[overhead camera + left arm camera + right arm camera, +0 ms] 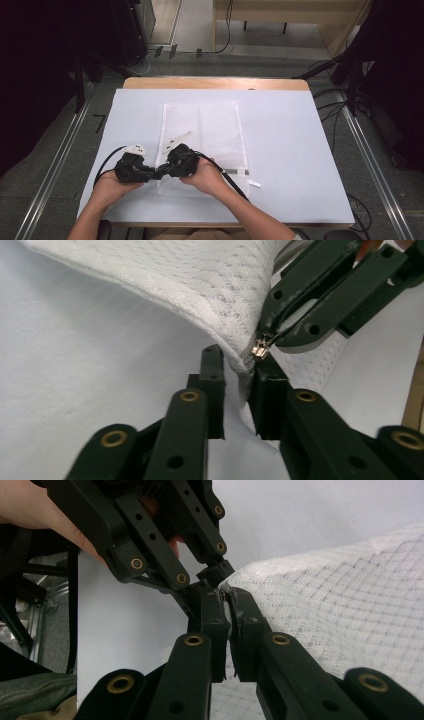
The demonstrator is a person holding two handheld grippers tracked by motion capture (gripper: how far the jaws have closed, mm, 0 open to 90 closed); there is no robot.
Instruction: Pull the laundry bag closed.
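A white mesh zip bag (205,125) lies flat on the white table cover. Both grippers meet at its near left corner. My right gripper (164,171) comes in from the right and is shut on the small gold zipper pull (259,348) at that corner. In the right gripper view its jaws (229,615) are pressed together at the bag's (340,605) edge. My left gripper (237,390) faces it from the left, jaws slightly apart, with the lifted bag corner (240,360) hanging between them. In the high view my left gripper (156,175) is tip to tip with the right one.
The white cover (290,130) spreads over a wooden table (215,82). A small white strip (254,184) lies right of the bag's near edge. Black cables trail from both grippers. Dark stands and floor cables flank the table.
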